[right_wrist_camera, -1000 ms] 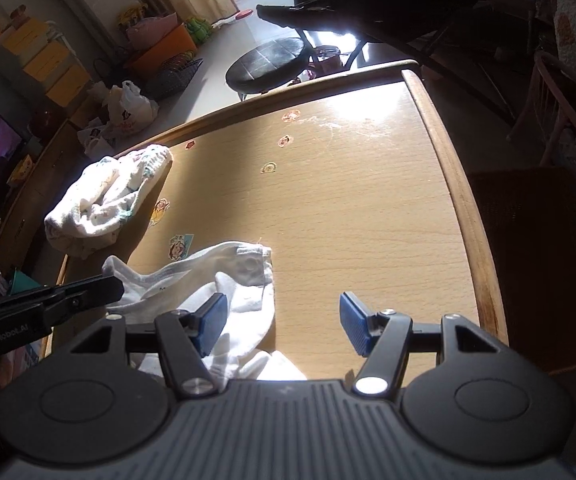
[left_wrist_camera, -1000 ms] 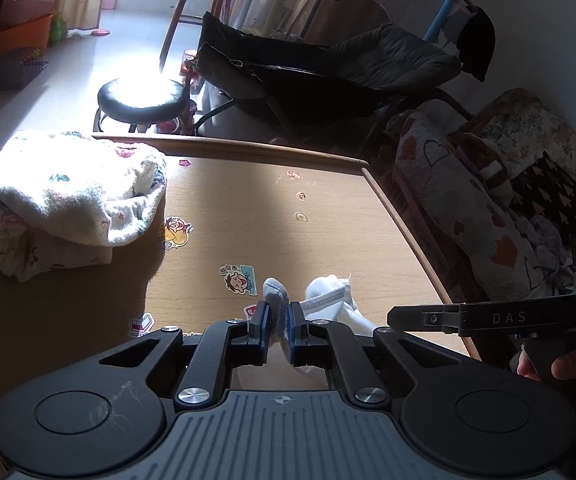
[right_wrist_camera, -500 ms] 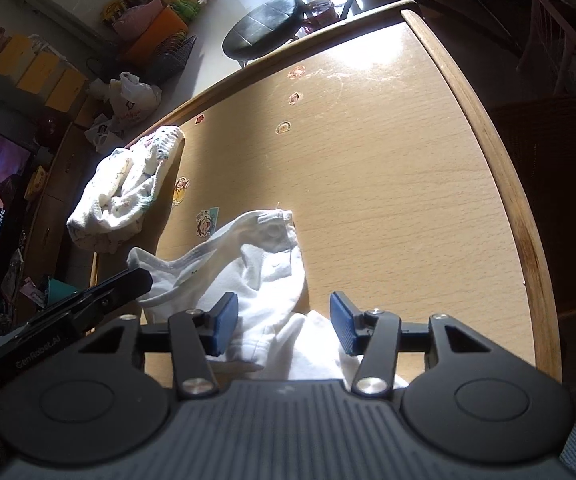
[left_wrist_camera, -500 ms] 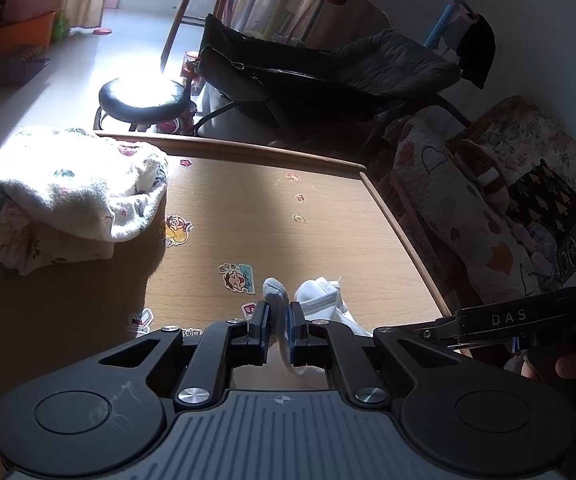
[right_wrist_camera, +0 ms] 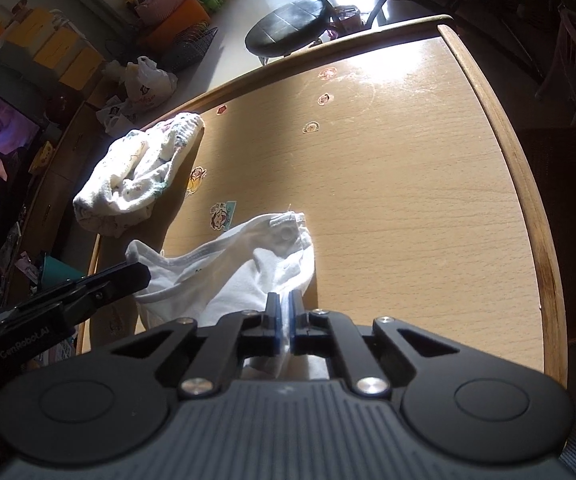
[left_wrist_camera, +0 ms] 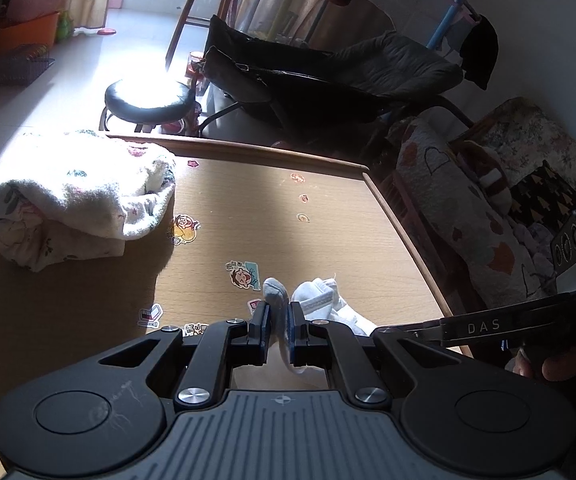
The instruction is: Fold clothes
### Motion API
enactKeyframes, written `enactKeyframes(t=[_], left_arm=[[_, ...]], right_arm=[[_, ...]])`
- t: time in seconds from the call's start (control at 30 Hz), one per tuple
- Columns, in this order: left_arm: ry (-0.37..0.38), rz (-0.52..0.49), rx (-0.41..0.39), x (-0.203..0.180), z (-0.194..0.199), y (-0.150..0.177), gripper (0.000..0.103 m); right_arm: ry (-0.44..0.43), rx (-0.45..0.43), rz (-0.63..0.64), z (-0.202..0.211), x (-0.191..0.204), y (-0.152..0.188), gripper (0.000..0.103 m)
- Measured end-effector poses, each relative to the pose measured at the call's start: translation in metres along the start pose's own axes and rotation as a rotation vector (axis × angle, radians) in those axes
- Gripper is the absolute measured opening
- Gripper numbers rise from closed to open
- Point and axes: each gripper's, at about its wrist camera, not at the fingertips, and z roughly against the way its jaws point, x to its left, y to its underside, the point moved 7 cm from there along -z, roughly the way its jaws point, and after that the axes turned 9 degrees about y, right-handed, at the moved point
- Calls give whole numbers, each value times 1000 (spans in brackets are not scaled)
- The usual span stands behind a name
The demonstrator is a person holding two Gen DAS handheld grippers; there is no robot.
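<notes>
Left wrist view: the left gripper is clamped on a bunched edge of the white garment, which lies on the tabletop directly ahead and to the right. The right gripper enters from the right, near the same cloth. A second, patterned bundle sits well apart at far left.

Right wrist view: the right gripper is pinched together on the white garment's near edge; the cloth's long axis runs left toward the left gripper. Both hold the near side, so the fold probably carries forward.
</notes>
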Motion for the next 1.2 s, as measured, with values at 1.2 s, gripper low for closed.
enactKeyframes(t=[1.2], left_arm=[[-33,-52,-36,-35,36,-49,9]], right_arm=[[305,-232,483,75,-4,-114,3]])
